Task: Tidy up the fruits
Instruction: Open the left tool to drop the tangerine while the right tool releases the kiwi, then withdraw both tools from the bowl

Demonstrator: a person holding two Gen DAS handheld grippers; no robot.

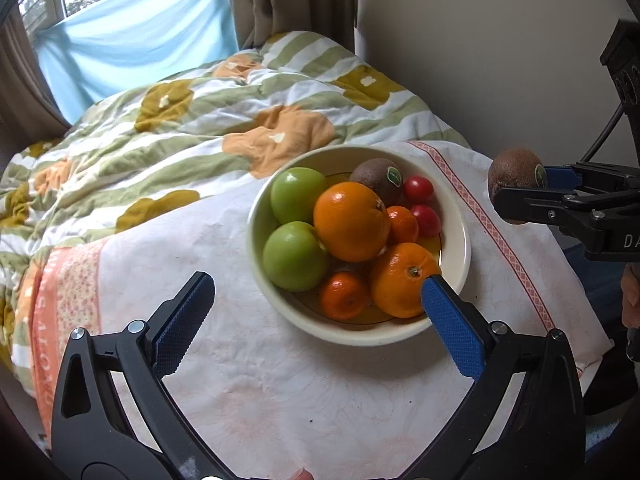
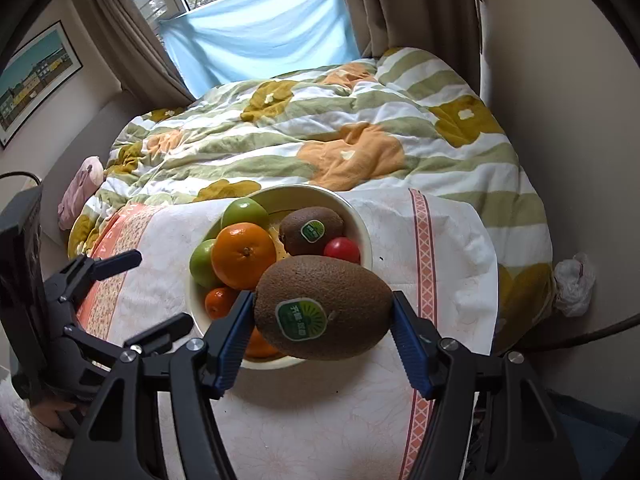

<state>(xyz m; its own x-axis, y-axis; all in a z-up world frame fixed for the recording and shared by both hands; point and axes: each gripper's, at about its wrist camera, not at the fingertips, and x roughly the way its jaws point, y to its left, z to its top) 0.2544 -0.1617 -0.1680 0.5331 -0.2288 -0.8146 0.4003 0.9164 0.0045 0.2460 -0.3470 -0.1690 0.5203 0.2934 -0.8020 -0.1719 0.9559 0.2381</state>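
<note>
A cream bowl (image 1: 352,334) (image 2: 362,216) stands on a white cloth and holds two green apples (image 1: 295,255), a large orange (image 1: 351,221), smaller oranges (image 1: 404,280), a kiwi (image 1: 378,178) and two small red fruits (image 1: 425,220). My left gripper (image 1: 319,283) is open just in front of the bowl, its right finger (image 1: 452,320) over the near rim, with nothing gripped. My right gripper (image 2: 323,300) is shut on a second kiwi (image 2: 322,306) with a green sticker, held in the air at the bowl's near right side. That kiwi (image 1: 514,174) also shows at the right of the left wrist view.
The white cloth (image 1: 280,380) with pink borders lies on a bed covered by a green-striped flowered quilt (image 1: 180,132). A wall is close on the right, a window with a blue sheet (image 2: 260,28) behind. A crumpled white bag (image 2: 574,284) sits at the bed's right edge.
</note>
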